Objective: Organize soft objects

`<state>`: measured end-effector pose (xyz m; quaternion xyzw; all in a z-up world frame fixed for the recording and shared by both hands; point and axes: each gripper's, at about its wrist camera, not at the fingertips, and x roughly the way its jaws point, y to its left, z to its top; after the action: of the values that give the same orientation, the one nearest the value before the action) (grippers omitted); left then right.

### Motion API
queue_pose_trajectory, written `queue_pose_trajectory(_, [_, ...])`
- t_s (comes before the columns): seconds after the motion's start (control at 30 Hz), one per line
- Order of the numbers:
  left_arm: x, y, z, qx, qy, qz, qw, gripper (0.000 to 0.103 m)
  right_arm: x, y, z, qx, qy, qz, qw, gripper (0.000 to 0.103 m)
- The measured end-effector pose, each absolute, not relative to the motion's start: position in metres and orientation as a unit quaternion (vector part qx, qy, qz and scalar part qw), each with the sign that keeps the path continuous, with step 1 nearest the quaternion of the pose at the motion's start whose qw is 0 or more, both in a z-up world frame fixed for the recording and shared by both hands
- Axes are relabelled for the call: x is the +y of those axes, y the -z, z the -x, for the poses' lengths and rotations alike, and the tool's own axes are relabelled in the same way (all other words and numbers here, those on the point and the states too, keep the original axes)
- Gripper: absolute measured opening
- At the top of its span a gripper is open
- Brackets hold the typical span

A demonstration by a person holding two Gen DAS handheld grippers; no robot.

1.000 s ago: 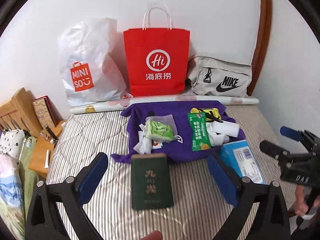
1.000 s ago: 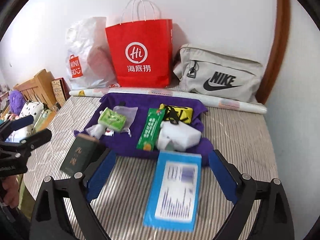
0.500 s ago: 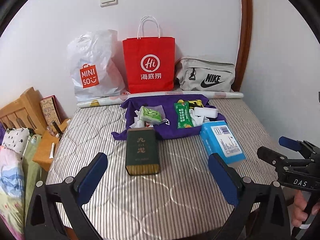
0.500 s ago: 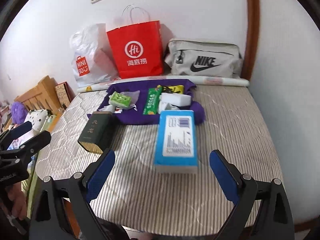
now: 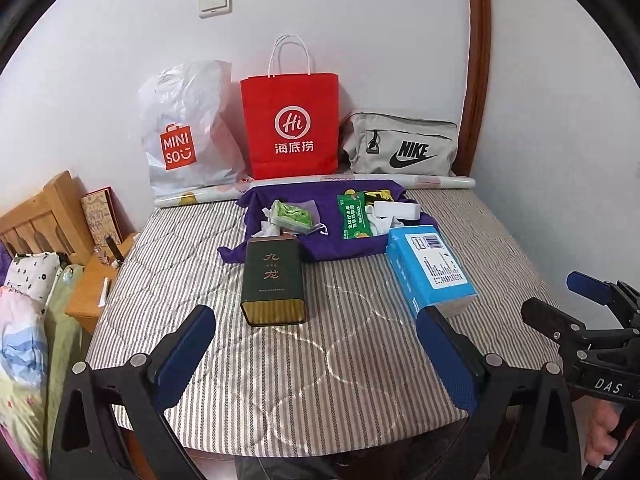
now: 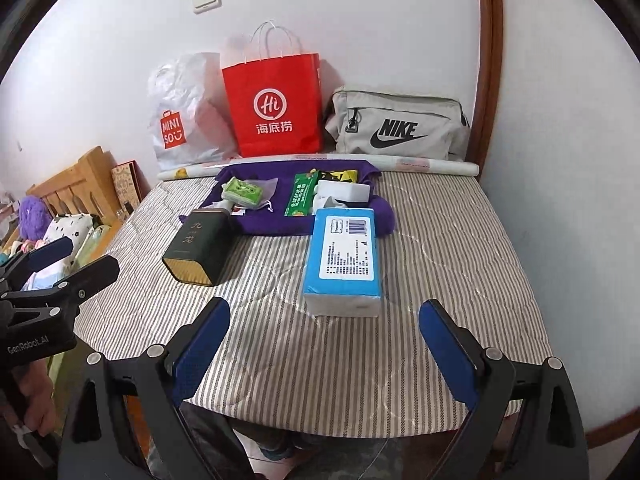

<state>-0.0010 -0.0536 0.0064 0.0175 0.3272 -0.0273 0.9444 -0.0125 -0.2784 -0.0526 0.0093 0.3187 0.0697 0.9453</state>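
On the striped bed a purple cloth (image 5: 344, 240) (image 6: 276, 224) carries a green tissue pack (image 5: 291, 216) (image 6: 242, 192), a green snack packet (image 5: 354, 216) (image 6: 300, 196) and white items (image 5: 396, 211). A dark green tin (image 5: 274, 280) (image 6: 200, 246) and a blue tissue pack (image 5: 430, 268) (image 6: 344, 256) lie in front of the cloth. My left gripper (image 5: 316, 348) (image 6: 68, 258) is open, back near the bed's front edge, in line with the tin. My right gripper (image 6: 324, 340) (image 5: 560, 300) is open too, short of the blue pack. Both hold nothing.
Against the wall stand a white Miniso bag (image 5: 184, 136), a red paper bag (image 5: 292, 128) and a grey Nike bag (image 5: 404, 148), with a paper roll (image 5: 320, 188) before them. A wooden headboard (image 5: 36, 216), a bedside stand and pillows lie left. A wall closes the right side.
Both grippers have pulled back from the cloth toward the bed's front edge, so the objects look smaller and farther. Both stayed open. No object moved.
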Motion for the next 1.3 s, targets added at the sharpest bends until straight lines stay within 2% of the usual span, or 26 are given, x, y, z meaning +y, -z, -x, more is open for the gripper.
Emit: queue_pose_trajectory(1.3, [-0.046, -0.011, 0.015, 0.322, 0.022, -0.007, 0.947, 0.101, -0.268, 0.048, 0.032, 0.305, -0.08, 0.001, 0.949, 0.095])
